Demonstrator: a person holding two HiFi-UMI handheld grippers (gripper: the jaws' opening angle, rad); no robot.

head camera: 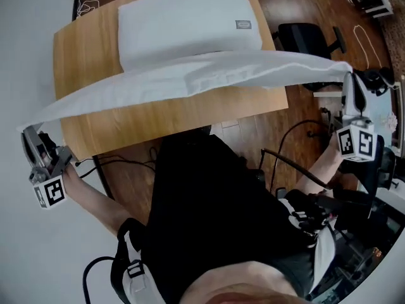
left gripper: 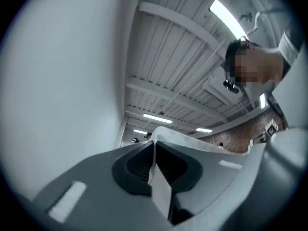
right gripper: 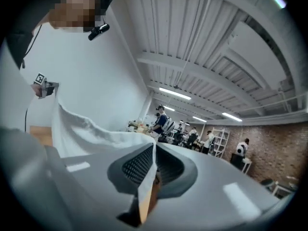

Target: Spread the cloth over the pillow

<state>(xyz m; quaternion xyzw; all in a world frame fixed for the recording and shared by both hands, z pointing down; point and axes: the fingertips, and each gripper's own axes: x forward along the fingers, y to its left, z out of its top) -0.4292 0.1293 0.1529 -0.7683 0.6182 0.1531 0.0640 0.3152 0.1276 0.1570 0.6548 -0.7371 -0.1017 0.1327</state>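
A white pillow (head camera: 183, 21) lies on the far part of the wooden table (head camera: 88, 49). A long white cloth (head camera: 190, 78) hangs stretched in the air above the table's near half, just in front of the pillow. My left gripper (head camera: 26, 130) holds its left end beyond the table's left edge, and the jaws are shut on a thin fold of cloth (left gripper: 155, 162). My right gripper (head camera: 347, 76) holds the other end past the table's right side, shut on the cloth's edge (right gripper: 147, 177). The right gripper view shows the cloth (right gripper: 82, 134) running back toward the left gripper (right gripper: 44, 86).
A black office chair (head camera: 307, 37) stands on the wood floor right of the table. Cables (head camera: 297, 128) trail across the floor near my right arm. Dark equipment (head camera: 373, 214) fills the lower right. My body in black stands at the table's near edge.
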